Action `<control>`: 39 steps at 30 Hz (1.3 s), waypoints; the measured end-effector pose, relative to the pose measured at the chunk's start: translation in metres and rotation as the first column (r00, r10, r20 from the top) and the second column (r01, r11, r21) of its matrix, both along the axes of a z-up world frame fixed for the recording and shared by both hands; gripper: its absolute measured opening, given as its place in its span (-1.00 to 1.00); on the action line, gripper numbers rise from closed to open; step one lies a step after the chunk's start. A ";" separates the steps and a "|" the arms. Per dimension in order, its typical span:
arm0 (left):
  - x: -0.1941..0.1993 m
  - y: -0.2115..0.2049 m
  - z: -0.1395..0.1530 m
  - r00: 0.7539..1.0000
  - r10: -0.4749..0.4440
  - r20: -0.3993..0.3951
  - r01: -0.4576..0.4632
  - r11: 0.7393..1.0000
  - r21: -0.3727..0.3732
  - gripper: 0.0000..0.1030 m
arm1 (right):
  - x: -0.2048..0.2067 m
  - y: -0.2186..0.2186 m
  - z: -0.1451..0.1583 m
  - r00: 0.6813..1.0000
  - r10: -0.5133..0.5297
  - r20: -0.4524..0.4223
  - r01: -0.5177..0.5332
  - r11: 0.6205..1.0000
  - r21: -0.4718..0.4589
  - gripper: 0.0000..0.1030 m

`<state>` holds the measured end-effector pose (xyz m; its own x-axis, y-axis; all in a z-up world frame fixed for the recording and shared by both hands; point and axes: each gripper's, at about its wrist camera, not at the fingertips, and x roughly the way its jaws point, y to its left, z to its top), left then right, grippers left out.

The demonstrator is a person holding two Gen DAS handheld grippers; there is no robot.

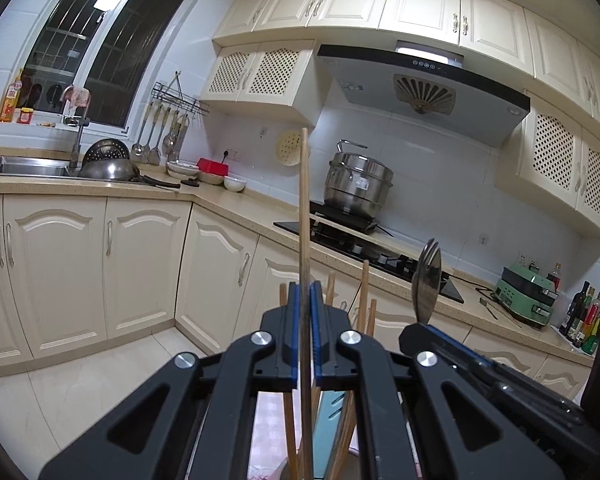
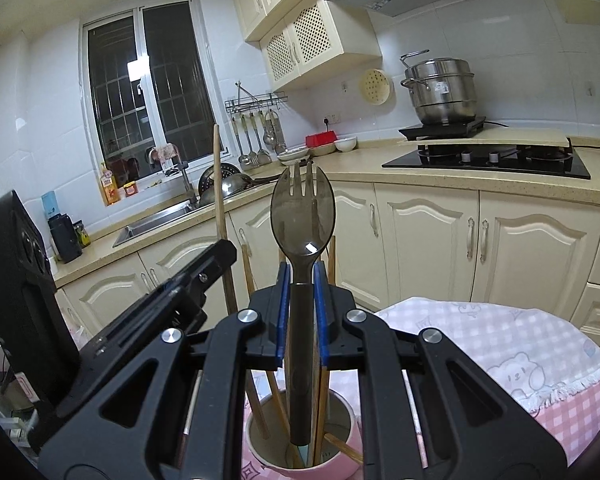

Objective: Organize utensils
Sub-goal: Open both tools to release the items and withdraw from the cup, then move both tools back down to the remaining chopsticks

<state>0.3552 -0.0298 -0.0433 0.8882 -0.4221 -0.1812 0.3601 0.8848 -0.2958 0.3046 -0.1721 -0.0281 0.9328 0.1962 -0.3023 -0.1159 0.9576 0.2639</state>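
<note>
My left gripper (image 1: pixel 305 292) is shut on a long wooden chopstick (image 1: pixel 304 200) that stands upright. Its lower end reaches down among other chopsticks (image 1: pixel 366 292) below. My right gripper (image 2: pixel 302 276) is shut on the dark handle of a spoon (image 2: pixel 303 216), held upright with a fork (image 2: pixel 302 174) right behind it. Their handles reach down into a pink utensil cup (image 2: pixel 352 420) that holds several wooden chopsticks (image 2: pixel 256 396). The left gripper (image 2: pixel 216 258) with its chopstick (image 2: pixel 219 184) shows at the left of the right wrist view. The right gripper (image 1: pixel 416 330) with the spoon (image 1: pixel 426 280) shows in the left wrist view.
The cup stands on a table with a pink checked cloth (image 2: pixel 500 344). Beyond are cream cabinets (image 1: pixel 140 264), a counter with a sink (image 1: pixel 28 166), a gas hob (image 2: pixel 488 158) and a steel pot (image 2: pixel 440 92). Bottles (image 1: pixel 584 316) and a green appliance (image 1: pixel 526 294) stand at the right.
</note>
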 end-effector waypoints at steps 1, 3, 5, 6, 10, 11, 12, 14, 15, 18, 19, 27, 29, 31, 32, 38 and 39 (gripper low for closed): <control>-0.001 0.000 -0.001 1.000 -0.001 0.001 0.001 1.000 0.000 -0.90 | -0.001 0.001 0.001 1.000 0.002 -0.004 -0.002 1.000 -0.002 -0.76; -0.002 0.000 -0.001 1.000 -0.007 -0.001 0.007 1.000 0.004 -0.90 | 0.001 0.001 0.003 1.000 0.003 -0.009 -0.003 1.000 -0.009 -0.74; -0.002 0.002 -0.002 1.000 -0.008 -0.002 0.008 1.000 0.004 -0.88 | 0.001 -0.001 0.004 1.000 -0.002 -0.013 0.002 1.000 -0.008 -0.47; -0.001 0.004 -0.001 1.000 -0.008 -0.006 0.008 1.000 0.004 -0.87 | 0.001 -0.002 0.006 1.000 -0.009 -0.017 0.009 1.000 -0.004 -0.39; -0.002 0.014 0.002 1.000 0.003 -0.014 -0.004 1.000 -0.013 -0.38 | -0.003 -0.009 0.008 1.000 -0.014 -0.022 0.014 1.000 0.015 0.10; -0.003 0.016 0.003 1.000 0.004 -0.011 -0.004 1.000 -0.014 -0.25 | -0.005 -0.010 0.011 1.000 -0.014 -0.016 0.014 1.000 0.013 0.16; -0.005 0.018 0.006 1.000 0.007 -0.007 -0.007 1.000 -0.011 -0.10 | -0.007 -0.010 0.012 1.000 -0.014 -0.011 0.015 1.000 0.010 0.18; -0.009 0.022 0.009 1.000 0.021 -0.003 -0.021 1.000 -0.014 0.22 | -0.013 -0.012 0.016 1.000 -0.017 0.000 0.017 1.000 0.016 0.30; -0.011 0.026 0.012 1.000 0.030 -0.002 -0.030 0.999 -0.021 0.41 | -0.015 -0.014 0.018 1.000 -0.019 0.003 0.019 1.000 0.020 0.36; -0.018 0.031 0.020 0.999 0.041 -0.004 -0.041 0.999 -0.022 0.76 | -0.023 -0.019 0.025 0.999 -0.024 0.021 0.024 0.999 0.028 0.63; -0.022 0.031 0.022 0.999 0.045 -0.004 -0.045 0.999 -0.012 0.81 | -0.027 -0.022 0.028 0.999 -0.030 0.028 0.029 0.999 0.030 0.74; -0.053 0.020 0.040 0.997 0.064 -0.042 -0.057 0.989 0.137 0.91 | -0.049 -0.043 0.044 0.999 -0.041 0.023 0.039 0.998 0.049 0.88; -0.061 0.019 0.044 0.998 0.056 -0.042 -0.050 0.987 0.151 0.91 | -0.057 -0.051 0.049 0.999 -0.043 0.023 0.041 0.998 0.057 0.88; -0.071 0.019 0.047 0.998 0.046 -0.043 -0.038 0.986 0.165 0.91 | -0.066 -0.056 0.052 0.998 -0.050 0.024 0.049 0.997 0.054 0.88; -0.077 0.019 0.048 0.998 0.042 -0.043 -0.034 0.985 0.170 0.91 | -0.070 -0.058 0.053 0.998 -0.052 0.025 0.051 0.997 0.056 0.88; -0.101 0.014 0.053 0.999 0.026 -0.040 -0.018 0.981 0.195 0.91 | -0.092 -0.074 0.054 0.997 -0.071 0.000 0.071 0.996 0.048 0.88; -0.106 0.013 0.054 0.999 0.025 -0.041 -0.016 0.980 0.200 0.91 | -0.094 -0.077 0.053 0.997 -0.072 -0.005 0.072 0.996 0.049 0.88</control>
<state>0.2494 -0.0166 0.0102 0.8859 -0.3550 -0.2985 0.3317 0.9348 -0.1272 0.2103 -0.2486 0.0253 0.9440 0.1431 -0.2973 -0.0460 0.9494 0.3108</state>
